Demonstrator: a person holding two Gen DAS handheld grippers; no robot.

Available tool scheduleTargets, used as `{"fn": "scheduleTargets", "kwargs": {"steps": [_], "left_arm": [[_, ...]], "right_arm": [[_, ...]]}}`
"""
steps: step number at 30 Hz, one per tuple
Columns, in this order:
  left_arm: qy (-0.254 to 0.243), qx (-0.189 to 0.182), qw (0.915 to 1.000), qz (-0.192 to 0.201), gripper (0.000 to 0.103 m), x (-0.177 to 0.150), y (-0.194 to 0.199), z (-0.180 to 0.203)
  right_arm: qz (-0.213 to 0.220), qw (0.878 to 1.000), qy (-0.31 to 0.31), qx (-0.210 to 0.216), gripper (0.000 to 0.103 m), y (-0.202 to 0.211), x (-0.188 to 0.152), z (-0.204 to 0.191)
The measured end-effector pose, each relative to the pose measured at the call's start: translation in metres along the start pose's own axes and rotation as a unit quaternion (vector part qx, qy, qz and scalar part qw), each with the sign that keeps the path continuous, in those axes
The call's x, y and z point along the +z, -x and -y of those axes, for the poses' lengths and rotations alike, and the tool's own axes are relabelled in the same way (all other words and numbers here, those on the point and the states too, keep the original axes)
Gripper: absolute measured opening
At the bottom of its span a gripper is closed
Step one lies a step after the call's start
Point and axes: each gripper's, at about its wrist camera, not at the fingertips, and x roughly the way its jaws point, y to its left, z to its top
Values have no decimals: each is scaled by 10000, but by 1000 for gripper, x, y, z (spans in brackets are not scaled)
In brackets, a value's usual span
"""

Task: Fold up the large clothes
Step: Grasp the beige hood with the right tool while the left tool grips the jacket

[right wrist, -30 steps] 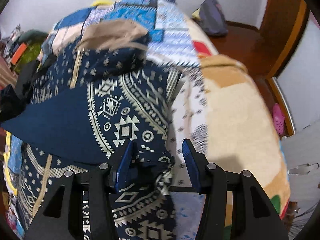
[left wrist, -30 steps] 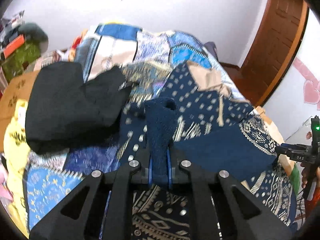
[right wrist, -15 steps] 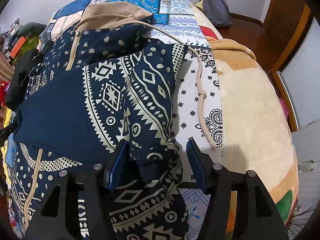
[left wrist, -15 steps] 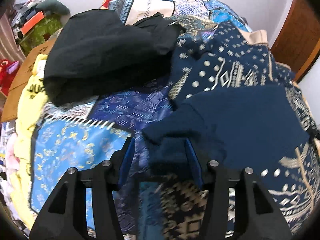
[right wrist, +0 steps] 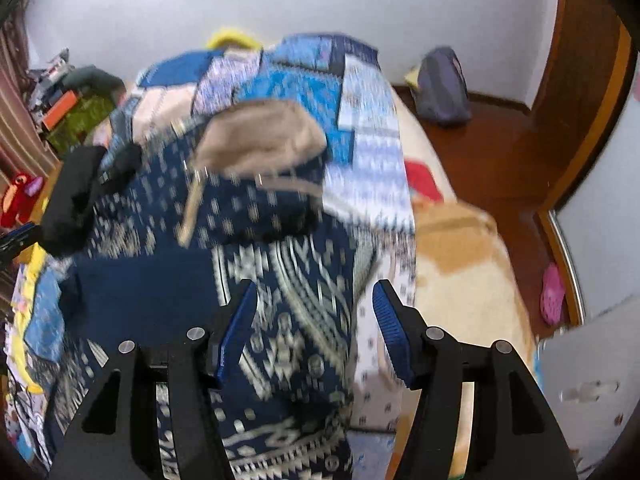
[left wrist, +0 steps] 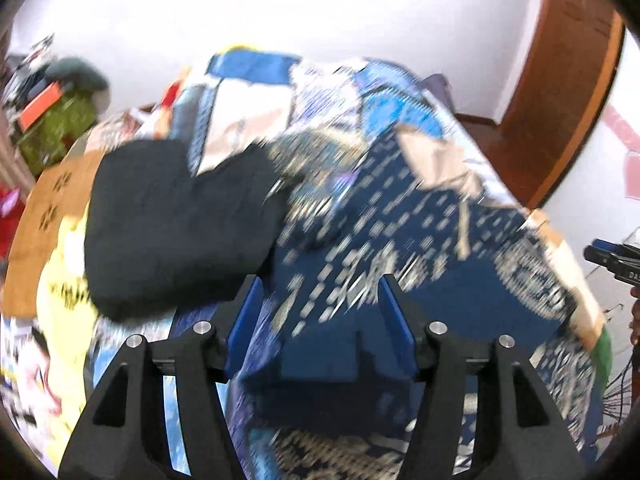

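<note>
A navy hooded garment with cream patterns (left wrist: 400,248) lies spread on the bed, its beige-lined hood (right wrist: 260,140) toward the far end. It also fills the middle of the right wrist view (right wrist: 288,280). My left gripper (left wrist: 318,320) is open and empty above the garment's near left part. My right gripper (right wrist: 314,324) is open and empty above the garment's right edge. Both views are motion-blurred.
A black garment (left wrist: 172,224) lies left of the navy one on the patchwork bedspread (left wrist: 328,92). A beige blanket (right wrist: 460,272) covers the bed's right side. Clutter (left wrist: 56,116) stands far left; a purple bag (right wrist: 440,88) sits on the wooden floor by the door.
My left gripper let go of the navy sleeve and both grippers lifted and tilted up from the garment. Both stand open now.
</note>
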Motion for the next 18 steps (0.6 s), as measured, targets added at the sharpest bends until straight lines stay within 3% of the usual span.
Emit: {"fn": "scheduleTargets", "kwargs": {"steps": [4, 9, 18], "left_arm": [[-224, -220, 9994, 177, 60, 41, -11, 27], [-327, -354, 9988, 111, 60, 83, -48, 51], [115, -588, 9974, -392, 60, 130, -153, 60]], "right_arm": [[209, 9997, -13, 121, 56, -7, 36, -1], [190, 9994, -136, 258, 56, -35, 73, 1], [-528, 9943, -789, 481, 56, -140, 107, 18]]}}
